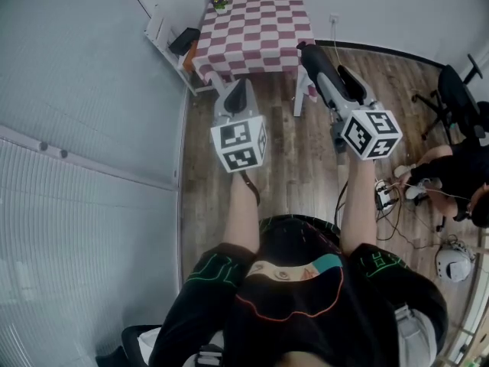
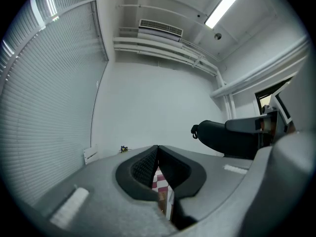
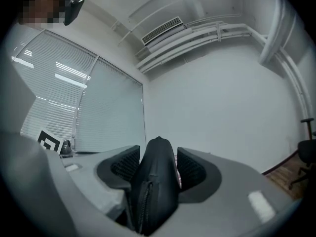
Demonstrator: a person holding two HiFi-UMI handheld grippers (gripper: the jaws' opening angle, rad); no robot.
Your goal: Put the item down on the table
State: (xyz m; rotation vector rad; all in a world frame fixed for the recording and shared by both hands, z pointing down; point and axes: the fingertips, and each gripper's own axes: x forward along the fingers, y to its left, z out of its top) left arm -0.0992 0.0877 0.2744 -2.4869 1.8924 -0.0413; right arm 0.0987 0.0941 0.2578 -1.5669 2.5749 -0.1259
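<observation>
1. First, we take stock. The right tongs (image 3: 157,163) are clamped on the black zipped pouch (image 1: 321,66), which sticks out ahead of them in the air. Its far end is close to the near right corner of the table (image 1: 260,21). The left tongs (image 2: 158,154) are closed together with nothing in them.
2. We judge the carry unfinished, since the pouch has to go farther over the checked cloth before it comes down.
3. We should aim for the bare middle of the cloth, well apart from the small plant (image 1: 220,1) at the far left corner and away from the edges.
4. We lower until the pouch rests on the cloth, and only then part the right tongs. Letting go early could drop it off the near edge.
5. The pouch looks soft and long, so we lay it flat, then draw the tongs straight back.
6. The left tongs have no job here, so we hold them off to the left.
</observation>
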